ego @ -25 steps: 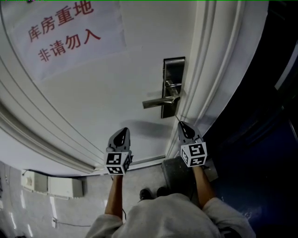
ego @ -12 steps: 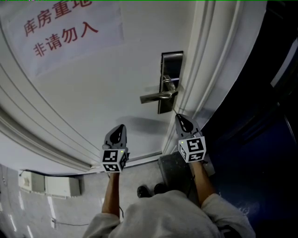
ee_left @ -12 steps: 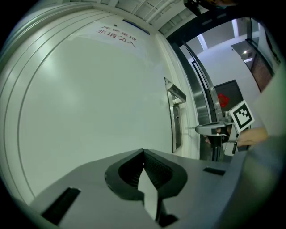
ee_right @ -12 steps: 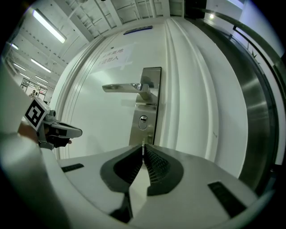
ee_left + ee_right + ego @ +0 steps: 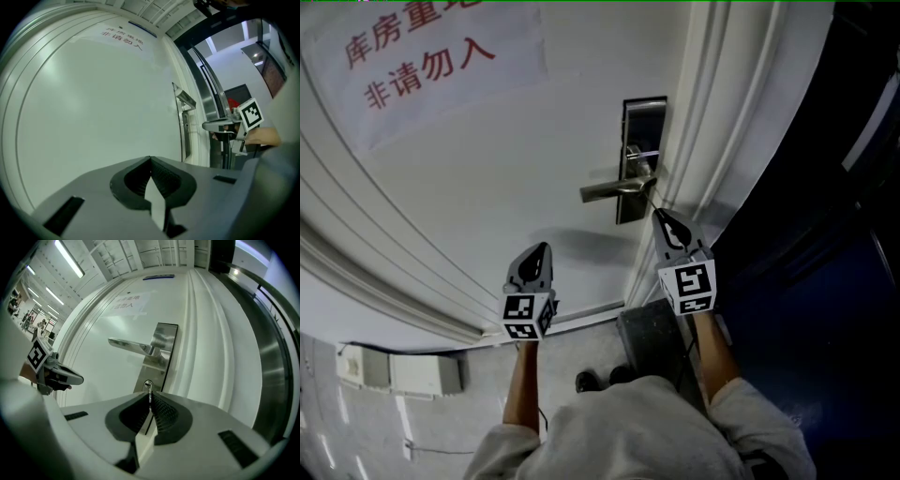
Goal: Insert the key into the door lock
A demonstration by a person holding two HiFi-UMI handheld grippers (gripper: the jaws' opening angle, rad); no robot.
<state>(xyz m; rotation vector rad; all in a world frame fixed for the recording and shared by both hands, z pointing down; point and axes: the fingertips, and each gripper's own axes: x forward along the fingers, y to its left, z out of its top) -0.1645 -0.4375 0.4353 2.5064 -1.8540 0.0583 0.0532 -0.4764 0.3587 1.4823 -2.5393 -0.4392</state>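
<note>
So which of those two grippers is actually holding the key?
The right gripper: a small metal key sticks out from its closed jaws. The left gripper is closed on nothing.

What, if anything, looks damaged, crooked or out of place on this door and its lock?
Nothing stands out. The paper sign lies flat on the door, the lever handle sits straight on its lock plate, and no dent shows. The right claw is shut on the key, which points at the plate below the handle.
</note>
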